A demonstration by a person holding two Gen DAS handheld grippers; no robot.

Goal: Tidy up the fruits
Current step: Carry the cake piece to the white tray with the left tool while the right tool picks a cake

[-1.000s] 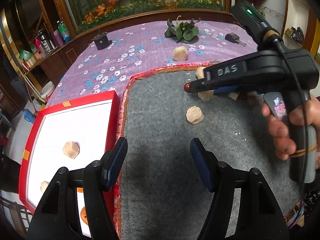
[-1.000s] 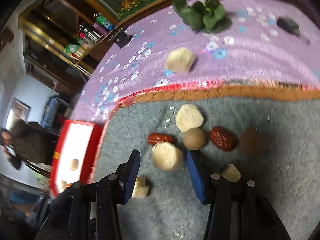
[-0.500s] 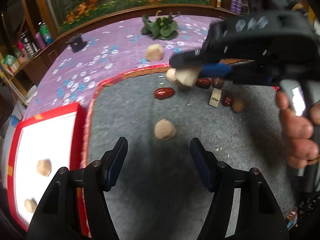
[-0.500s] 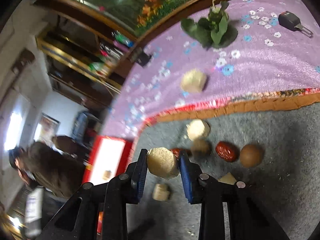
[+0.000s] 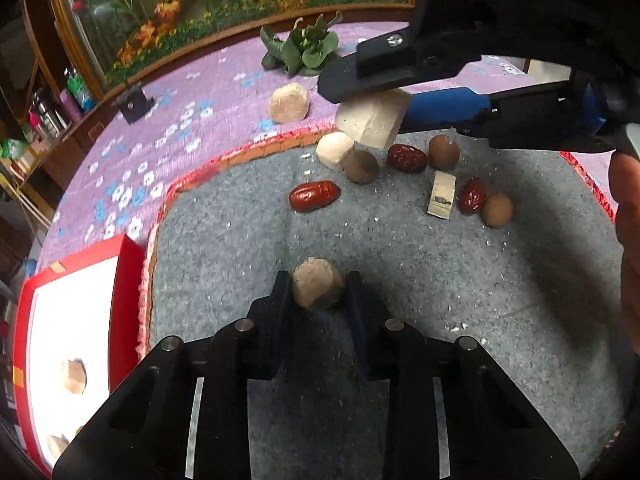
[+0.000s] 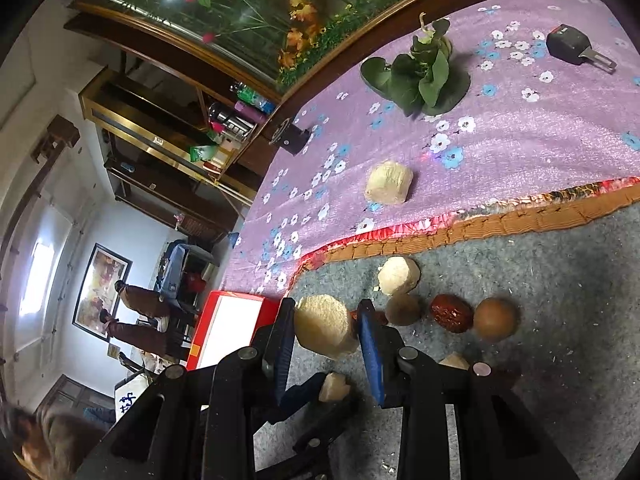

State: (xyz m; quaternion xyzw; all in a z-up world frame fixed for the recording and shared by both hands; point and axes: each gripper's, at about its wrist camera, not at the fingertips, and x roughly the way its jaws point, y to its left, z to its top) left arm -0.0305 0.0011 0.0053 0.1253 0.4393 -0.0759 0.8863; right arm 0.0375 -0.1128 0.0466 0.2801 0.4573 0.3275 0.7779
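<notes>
Your grey mat (image 5: 420, 280) is coarse matt felt, littered with pale crumbs, edged in woven orange and red trim (image 5: 248, 152). The purple floral cloth (image 5: 192, 92) beyond it has a faint sheen. Red dates (image 5: 315, 196) look glossy and wrinkled; the pale cut chunks (image 6: 326, 332) look dry and fibrous. The red tray (image 5: 124, 292) has a smooth white floor. Both grippers are matt black plastic with bright metal pins.

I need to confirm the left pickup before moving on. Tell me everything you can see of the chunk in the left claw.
The chunk is a small tan, rough, roughly cylindrical piece with a faceted, crumbly-looking surface. It sits low over the grey mat, between the fingertips of the left claw, which is closing on it from both sides. Whether it still touches the mat cannot be told.
</notes>
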